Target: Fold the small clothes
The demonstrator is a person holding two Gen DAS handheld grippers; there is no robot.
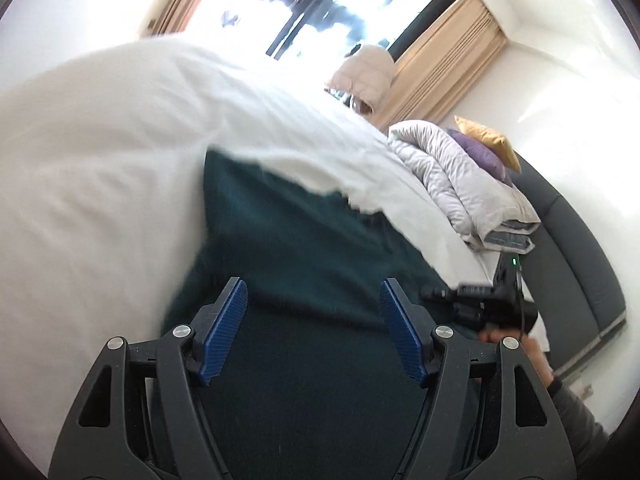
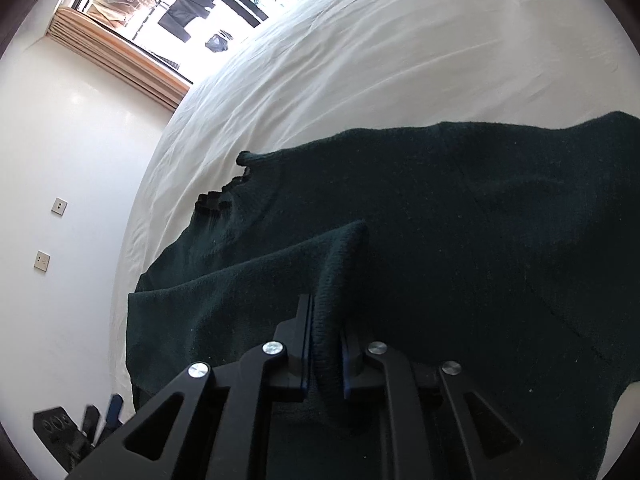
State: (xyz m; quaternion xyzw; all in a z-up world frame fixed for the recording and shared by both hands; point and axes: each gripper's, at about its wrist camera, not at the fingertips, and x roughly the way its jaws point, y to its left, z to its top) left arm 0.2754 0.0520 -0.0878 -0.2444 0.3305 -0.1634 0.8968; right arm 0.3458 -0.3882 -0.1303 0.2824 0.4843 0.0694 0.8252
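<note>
A bed with a white sheet [image 1: 100, 152] fills the room under a bright window. In the left wrist view, the left gripper [image 1: 314, 330] hovers over the dark green knitted garment [image 1: 304, 248] with its blue pads spread and nothing between them, probably ready to take another edge. In the right wrist view, the right gripper [image 2: 326, 344] pinches a ribbed edge of the garment [image 2: 460, 208], lifting a flap, apparently to fold it over.
</note>
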